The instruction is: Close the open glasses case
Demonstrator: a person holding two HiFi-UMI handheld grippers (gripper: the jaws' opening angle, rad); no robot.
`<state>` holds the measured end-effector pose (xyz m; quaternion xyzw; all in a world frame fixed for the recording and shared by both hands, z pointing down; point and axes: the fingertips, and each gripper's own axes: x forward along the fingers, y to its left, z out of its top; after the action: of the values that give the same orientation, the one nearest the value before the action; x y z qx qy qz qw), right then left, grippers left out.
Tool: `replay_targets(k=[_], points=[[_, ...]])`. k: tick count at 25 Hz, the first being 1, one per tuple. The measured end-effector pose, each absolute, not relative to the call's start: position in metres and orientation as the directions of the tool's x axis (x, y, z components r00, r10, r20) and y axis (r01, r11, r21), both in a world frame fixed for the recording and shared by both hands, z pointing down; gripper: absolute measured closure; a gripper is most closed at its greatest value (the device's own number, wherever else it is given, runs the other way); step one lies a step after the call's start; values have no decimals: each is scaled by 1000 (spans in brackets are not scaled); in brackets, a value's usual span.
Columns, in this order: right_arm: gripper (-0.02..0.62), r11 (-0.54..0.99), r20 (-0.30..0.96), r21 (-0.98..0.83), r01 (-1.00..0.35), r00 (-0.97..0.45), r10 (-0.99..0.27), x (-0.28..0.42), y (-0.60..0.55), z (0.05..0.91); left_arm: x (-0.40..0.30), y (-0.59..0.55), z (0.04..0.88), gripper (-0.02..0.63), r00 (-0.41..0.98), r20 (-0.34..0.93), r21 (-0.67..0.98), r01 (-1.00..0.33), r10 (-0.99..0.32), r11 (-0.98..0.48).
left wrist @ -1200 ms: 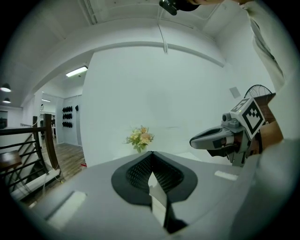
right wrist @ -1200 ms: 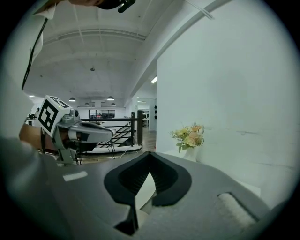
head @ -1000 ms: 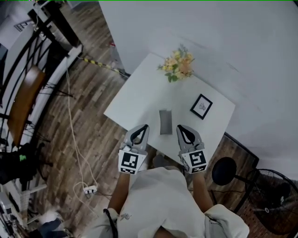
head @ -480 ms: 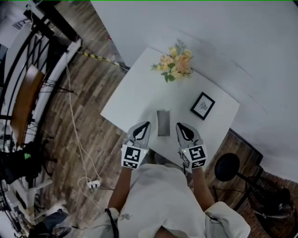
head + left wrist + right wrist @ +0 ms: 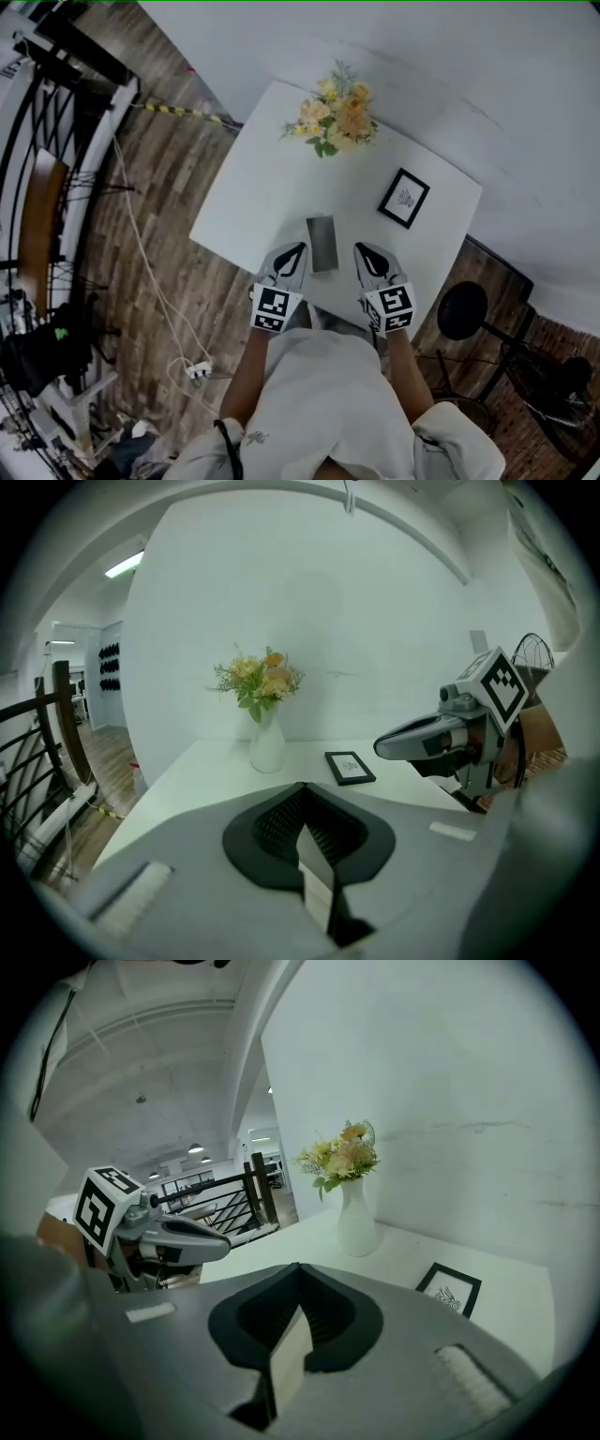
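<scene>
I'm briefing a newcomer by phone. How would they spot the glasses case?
Find the white table. Near its front edge, between the left tool and the right tool, lies the glasses case. It is a grey oblong, unlike the black-framed picture and the flowers behind it.

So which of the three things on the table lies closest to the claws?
The grey glasses case: it lies flat between the left claw and right claw; the framed picture and flower vase stand farther back.
</scene>
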<state>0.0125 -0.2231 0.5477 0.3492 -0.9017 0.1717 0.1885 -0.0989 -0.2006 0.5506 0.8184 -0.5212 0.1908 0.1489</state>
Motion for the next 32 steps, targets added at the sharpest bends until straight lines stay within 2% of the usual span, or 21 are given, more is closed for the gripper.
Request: replay_targets(k=[20,32], points=[[591,545,575,-199,-814,-547,-608,18,-217,609,-73,-218,620,586,563,573,102,-770,-596,-630],[592,513,643,-248,-821,-536,-547,18,-200,649,-52,-214,660,586,598,642,137,-705,-479,-696]])
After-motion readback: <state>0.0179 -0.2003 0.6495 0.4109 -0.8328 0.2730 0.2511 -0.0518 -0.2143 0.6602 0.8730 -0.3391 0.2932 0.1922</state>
